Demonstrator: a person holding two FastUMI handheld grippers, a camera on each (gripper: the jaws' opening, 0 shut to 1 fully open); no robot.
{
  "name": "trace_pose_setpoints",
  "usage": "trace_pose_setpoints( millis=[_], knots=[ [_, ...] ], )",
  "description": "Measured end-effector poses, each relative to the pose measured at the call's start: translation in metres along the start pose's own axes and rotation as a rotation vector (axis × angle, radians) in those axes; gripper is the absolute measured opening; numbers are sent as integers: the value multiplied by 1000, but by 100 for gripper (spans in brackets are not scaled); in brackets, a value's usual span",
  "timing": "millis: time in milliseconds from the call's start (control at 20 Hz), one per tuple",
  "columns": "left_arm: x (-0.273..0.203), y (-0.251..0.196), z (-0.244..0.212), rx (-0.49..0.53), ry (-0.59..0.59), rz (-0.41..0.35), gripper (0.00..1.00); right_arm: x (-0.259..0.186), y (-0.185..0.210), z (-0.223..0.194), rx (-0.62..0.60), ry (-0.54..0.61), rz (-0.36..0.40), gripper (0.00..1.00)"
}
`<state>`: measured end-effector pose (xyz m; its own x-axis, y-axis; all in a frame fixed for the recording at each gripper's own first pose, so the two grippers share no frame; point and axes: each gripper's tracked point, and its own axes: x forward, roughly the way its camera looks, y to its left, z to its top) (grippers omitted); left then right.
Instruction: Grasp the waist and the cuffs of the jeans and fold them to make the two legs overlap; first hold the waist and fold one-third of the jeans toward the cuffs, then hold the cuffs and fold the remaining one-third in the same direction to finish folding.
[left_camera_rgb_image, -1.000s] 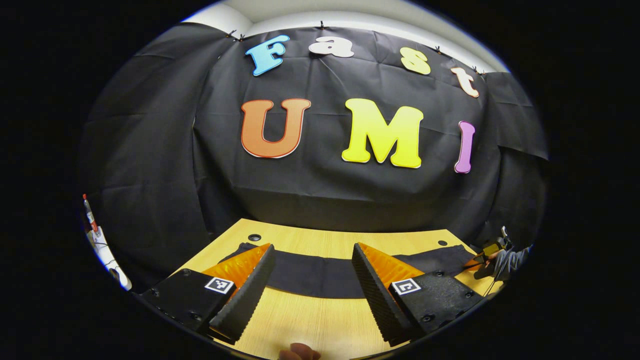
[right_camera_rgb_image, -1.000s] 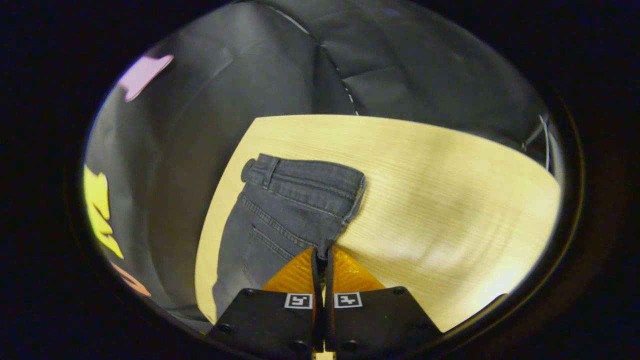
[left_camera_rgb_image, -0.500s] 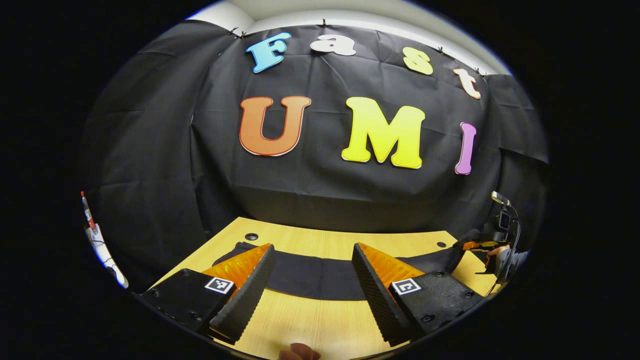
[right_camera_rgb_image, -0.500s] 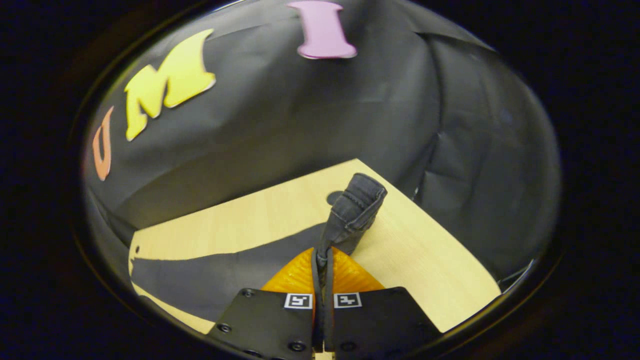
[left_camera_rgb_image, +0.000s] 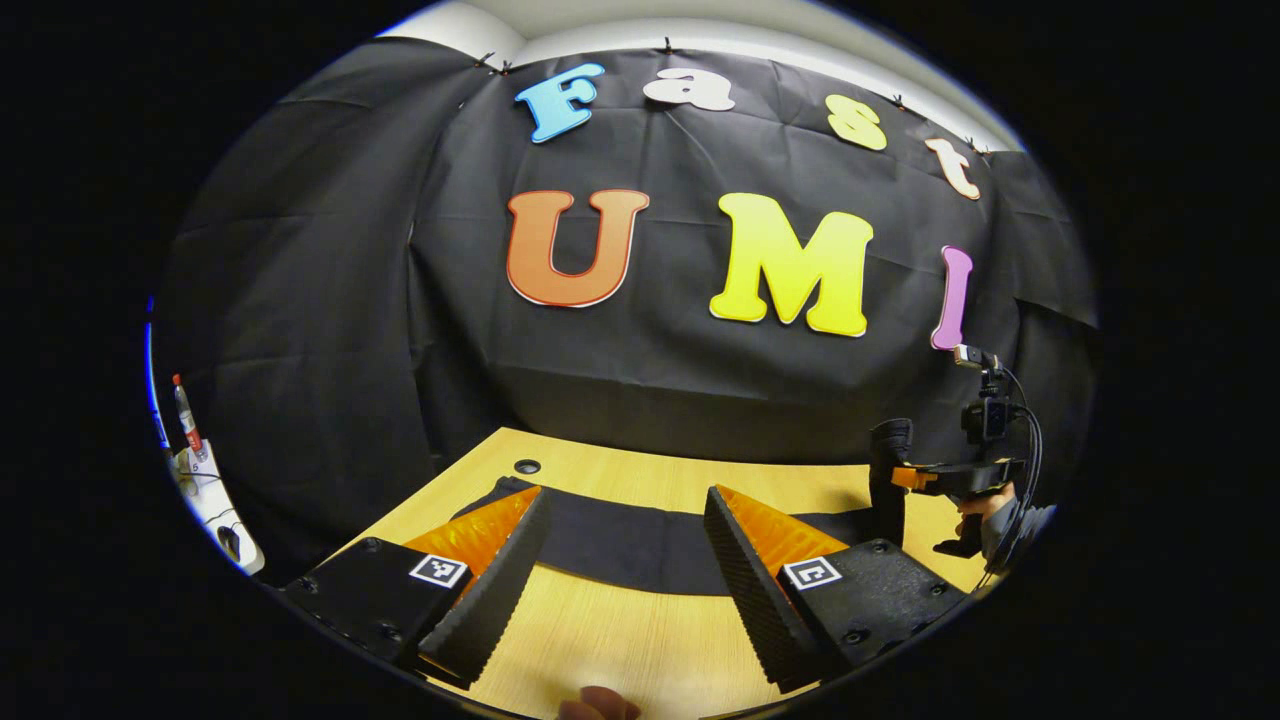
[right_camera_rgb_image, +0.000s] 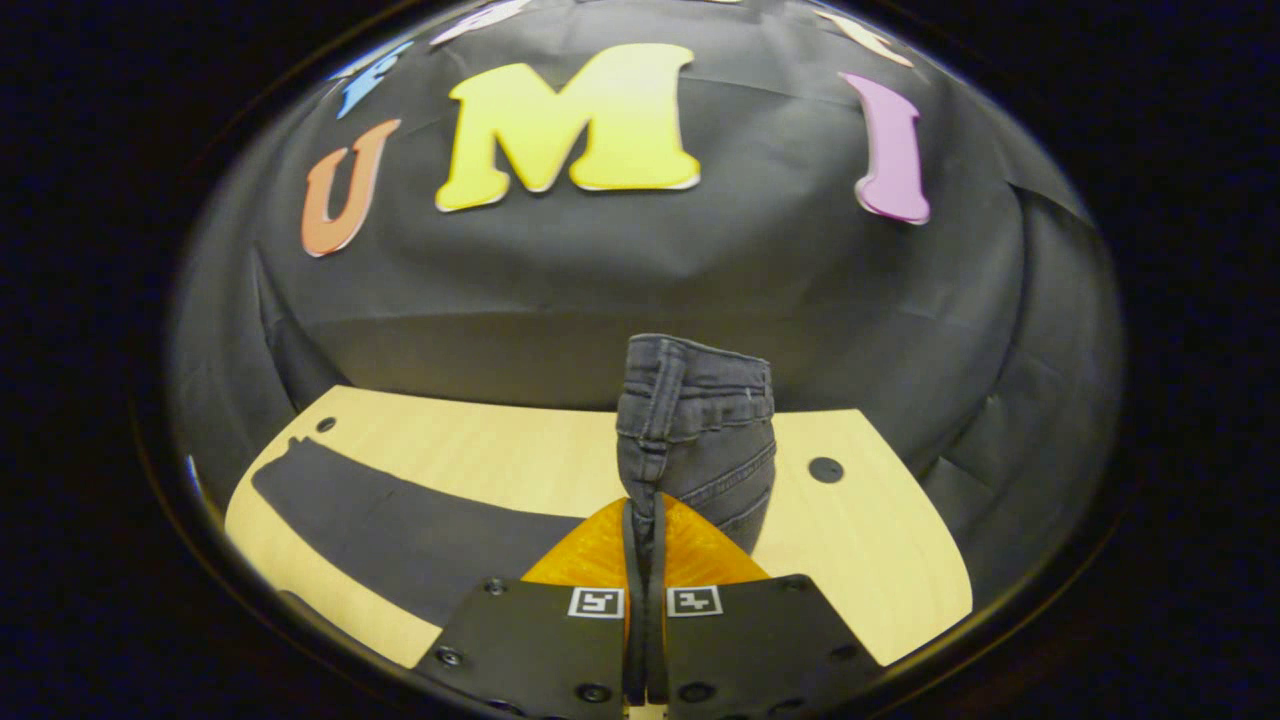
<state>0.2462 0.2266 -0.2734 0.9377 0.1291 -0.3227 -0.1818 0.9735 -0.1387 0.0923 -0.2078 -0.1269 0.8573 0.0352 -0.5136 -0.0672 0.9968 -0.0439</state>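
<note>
- While the right gripper pinches the jeans at the waist, that end stands lifted off the table.
- Legs lie flat, probably unfolded.
- Left gripper spread wide, holding nothing, over the table.

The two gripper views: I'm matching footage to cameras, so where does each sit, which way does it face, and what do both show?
Left gripper view: rides the open left gripper low over the table, facing the booth wall; a fingertip shows at the bottom.
Right gripper view: rides the right gripper, facing the wall, shut on the lifted waist.
Shared: the jeans and the table; the left gripper view also catches the right gripper.
</note>
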Motion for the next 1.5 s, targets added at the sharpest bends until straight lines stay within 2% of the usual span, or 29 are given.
trace_pose_setpoints(
  millis=[350,550,800,950,1050,1100,1150,1200,1350,1500],
  knots=[
    [-3,24,3,-10,-5,53,99,-21,9,9,-45,18,179,1],
    [-3,33,6,-9,-10,70,99,-35,12,-13,-58,126,262,1],
    [-5,49,7,-11,-14,98,99,-49,10,-35,-136,197,293,1],
    [-4,56,7,-16,-14,106,99,-38,10,-53,-213,219,289,1],
    [-2,58,8,-16,-15,104,99,-37,16,-64,-215,239,292,3],
    [-1,59,8,-17,-18,102,99,-35,17,-69,-213,249,293,8],
    [-1,60,8,-20,-17,102,99,-38,20,-73,-209,253,311,27],
    [0,61,9,-22,-17,103,99,-40,31,-73,-194,254,340,26],
    [0,65,10,-23,-18,100,99,-49,41,-65,-211,202,354,100],
    [6,67,10,-16,-12,87,99,-60,43,-32,-183,109,352,99]
  ],
)
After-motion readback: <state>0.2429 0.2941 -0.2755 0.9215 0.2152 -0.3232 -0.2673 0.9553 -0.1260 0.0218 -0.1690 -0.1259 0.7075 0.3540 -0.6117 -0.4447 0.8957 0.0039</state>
